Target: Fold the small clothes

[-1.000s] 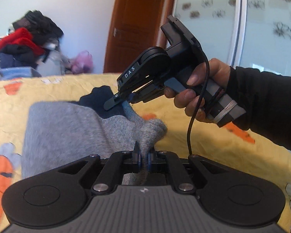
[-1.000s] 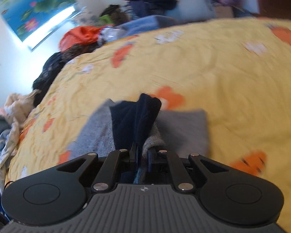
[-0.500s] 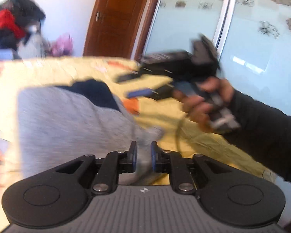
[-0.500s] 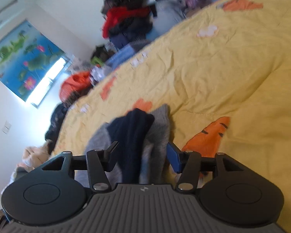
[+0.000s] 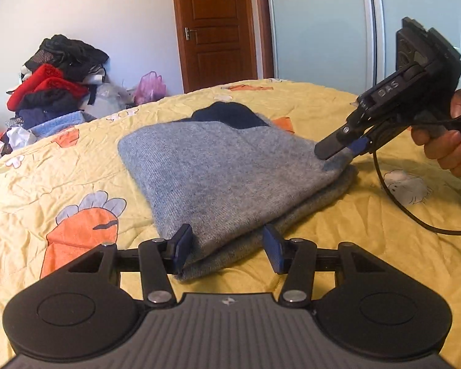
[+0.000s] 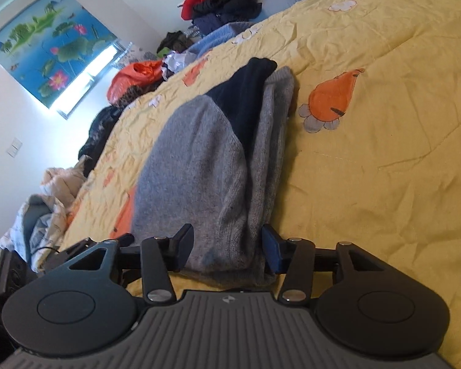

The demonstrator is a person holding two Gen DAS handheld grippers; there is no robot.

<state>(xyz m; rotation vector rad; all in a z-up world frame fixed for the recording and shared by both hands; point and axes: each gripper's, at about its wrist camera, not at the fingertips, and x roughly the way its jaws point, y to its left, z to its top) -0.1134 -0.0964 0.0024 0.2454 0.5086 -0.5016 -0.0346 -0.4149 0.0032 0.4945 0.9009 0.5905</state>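
- Left wrist view: the folded grey sweater (image 5: 227, 166) lay flat on the bed (image 5: 368, 246), which was covered in yellow bedding printed with orange carrots.
- A navy part (image 5: 227, 115) of the garment showed at its far edge.
- The left claw (image 5: 227, 247) stood released, its jaws having just been opening; the sweater's near corner lay between the blue pads (image 5: 273, 250) with no pad seen pressing on it.
- The right claw (image 5: 338, 150), held in a hand (image 5: 448, 147) at the right of this view, sat at the sweater's right corner. Its jaws stood apart, with the fabric edge at the tips; whether the tips touched the cloth could not be told from here.
- A black cable (image 5: 396, 196) hung from the right claw over the bed.
- A heap of clothes (image 5: 55, 83) lay beyond the bed on the left; a brown door (image 5: 218, 27) stood behind it.
- Right wrist view: the right claw (image 6: 227, 247) was released, its jaws having just closed a little. The sweater's (image 6: 206, 166) end lay between the pads (image 6: 270, 250), both of which stood clear of the cloth.
- The navy part (image 6: 249, 92) ran along the fold toward the far end.
- The sweater was doubled over, its top layer resting on a lower grey layer.
- The left claw's body showed in part at the lower left edge of this view.
- A lotus picture (image 6: 49, 49) hung on the wall at the upper left.
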